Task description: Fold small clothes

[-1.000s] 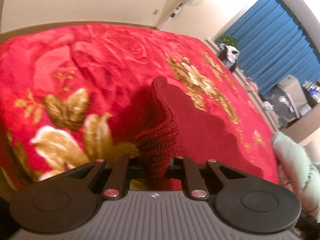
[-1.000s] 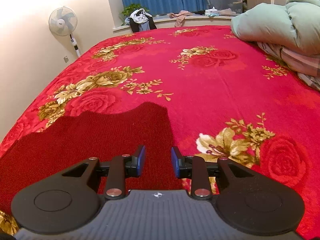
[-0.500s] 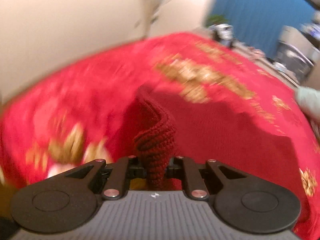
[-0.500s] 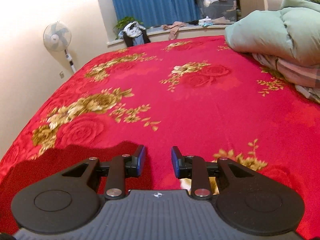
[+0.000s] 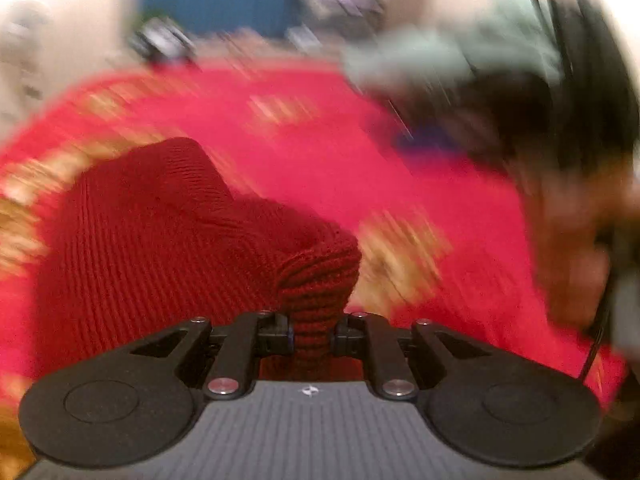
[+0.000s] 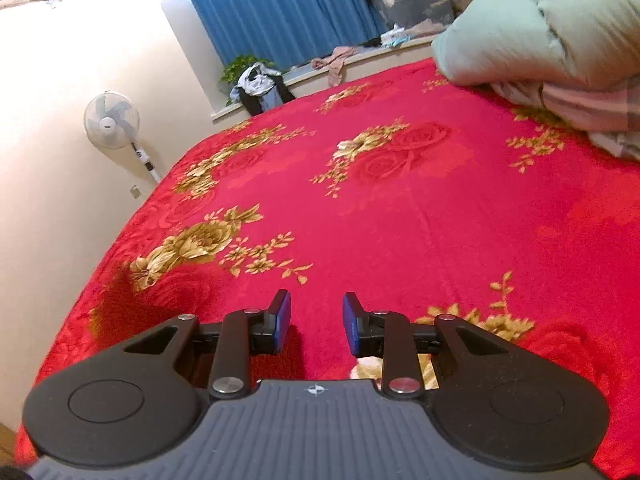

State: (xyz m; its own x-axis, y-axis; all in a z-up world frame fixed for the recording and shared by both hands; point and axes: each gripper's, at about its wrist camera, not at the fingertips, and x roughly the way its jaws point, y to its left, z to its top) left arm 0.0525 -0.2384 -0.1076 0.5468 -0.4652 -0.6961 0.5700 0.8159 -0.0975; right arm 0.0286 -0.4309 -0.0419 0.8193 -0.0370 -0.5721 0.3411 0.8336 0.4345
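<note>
Closest to me, the left gripper [image 5: 312, 338] has its two black jaws squeezed tight on a bunched edge of the dark red knitted piece [image 5: 160, 240]. I think it pinches an edge because an edge is the easiest bit to lift and carry over for a fold. The rest of the knit hangs and humps up just past the jaws, to their left, with its far part sagging down to the red flowered blanket [image 5: 320, 152]. The left view is very smeared, so I cannot tell what kind of small garment it is, or where its other corners lie.

The right gripper [image 6: 316, 322] holds nothing. Its blue-padded jaws stand partly apart with only blanket showing between them. I guess it waits like that so it can grab another corner or press the fold flat. In the left view a blurry hand [image 5: 572, 248] shows off to the right side, likely the one carrying that other gripper.

Farther out, the blanket spreads wide and flat with gold roses on it. That big soft space is a good place to lay clothes down, and it looks like the fold is only part done.

At the far right sits a puffy green quilt [image 6: 540, 32], pushed aside. Beyond the bed stand a white fan [image 6: 112, 120] by the wall, a small heap of clothes [image 6: 260, 84] on the ledge, and blue curtains [image 6: 280, 8].
</note>
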